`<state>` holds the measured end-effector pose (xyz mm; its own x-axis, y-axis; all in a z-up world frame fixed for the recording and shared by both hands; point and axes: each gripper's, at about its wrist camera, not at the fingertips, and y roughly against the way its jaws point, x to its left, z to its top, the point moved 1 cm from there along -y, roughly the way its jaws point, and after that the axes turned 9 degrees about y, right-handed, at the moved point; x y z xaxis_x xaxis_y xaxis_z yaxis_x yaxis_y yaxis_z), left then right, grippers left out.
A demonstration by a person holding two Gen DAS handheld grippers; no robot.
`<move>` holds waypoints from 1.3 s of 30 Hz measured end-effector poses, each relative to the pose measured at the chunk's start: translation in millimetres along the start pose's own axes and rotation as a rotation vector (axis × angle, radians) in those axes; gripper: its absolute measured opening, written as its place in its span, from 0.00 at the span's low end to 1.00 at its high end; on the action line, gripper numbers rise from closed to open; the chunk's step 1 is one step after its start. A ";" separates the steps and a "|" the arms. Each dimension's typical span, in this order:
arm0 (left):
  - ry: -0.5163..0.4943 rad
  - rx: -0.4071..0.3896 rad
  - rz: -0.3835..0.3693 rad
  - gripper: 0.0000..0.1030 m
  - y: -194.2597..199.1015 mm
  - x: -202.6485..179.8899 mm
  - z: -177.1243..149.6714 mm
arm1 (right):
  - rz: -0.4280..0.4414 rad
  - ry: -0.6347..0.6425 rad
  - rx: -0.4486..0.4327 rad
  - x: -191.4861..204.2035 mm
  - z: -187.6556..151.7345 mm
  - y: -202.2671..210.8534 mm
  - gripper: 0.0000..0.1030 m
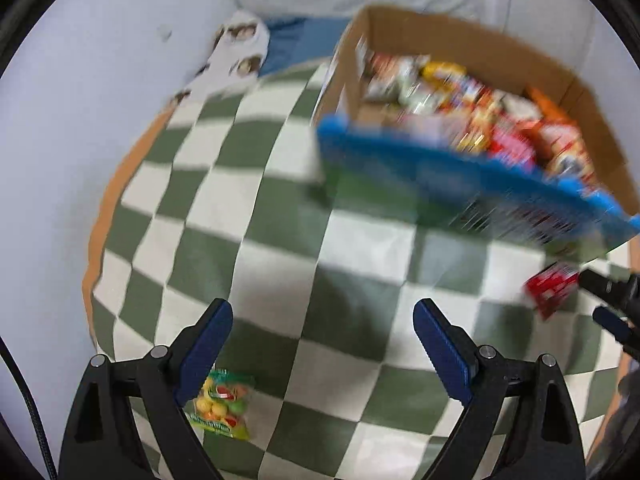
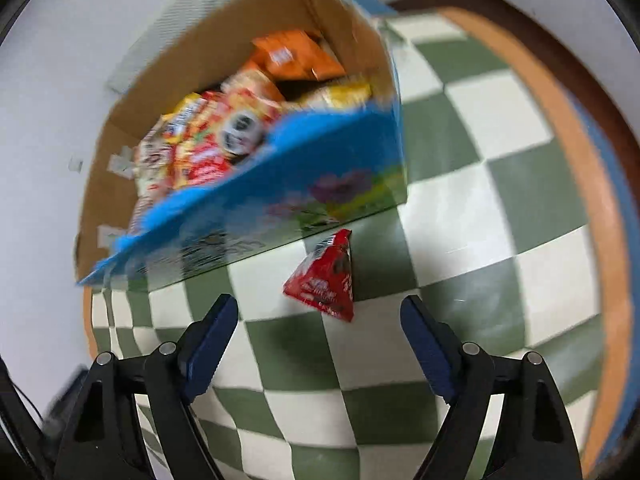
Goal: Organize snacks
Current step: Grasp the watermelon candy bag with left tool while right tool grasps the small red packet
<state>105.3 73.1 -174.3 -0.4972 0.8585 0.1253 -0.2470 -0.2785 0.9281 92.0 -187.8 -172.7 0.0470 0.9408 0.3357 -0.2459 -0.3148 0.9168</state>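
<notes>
While both grippers hover over the checkered cloth point(image 1: 280, 216) with fingers spread, the red packet point(image 2: 325, 280) lies ahead of the right gripper point(image 2: 320, 340).

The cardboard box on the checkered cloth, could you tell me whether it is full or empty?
Largely full: the cardboard box holds a heap of snack packets reaching about to its blue front wall; its top is open.

Left gripper point(image 1: 323, 344): you hold it with its jaws spread wide, nothing between the blue pads point(image 1: 208, 350).
Right gripper point(image 2: 319, 340): your jaws are equally wide apart, pads bare (nothing pinched).
Pose: both point forward and downward.
Relation: your right gripper's dark fingers show at the right edge of the left wrist view.
</notes>
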 end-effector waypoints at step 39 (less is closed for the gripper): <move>0.001 0.449 -0.224 0.53 -93.0 30.6 -93.6 | -0.009 0.392 0.431 52.3 -131.8 -58.1 0.39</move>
<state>35.3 84.9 -289.6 -0.4740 0.8754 -0.0948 0.0341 0.1258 0.9915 -18.8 -103.7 -236.9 -0.3345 0.8943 0.2972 0.1727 -0.2519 0.9522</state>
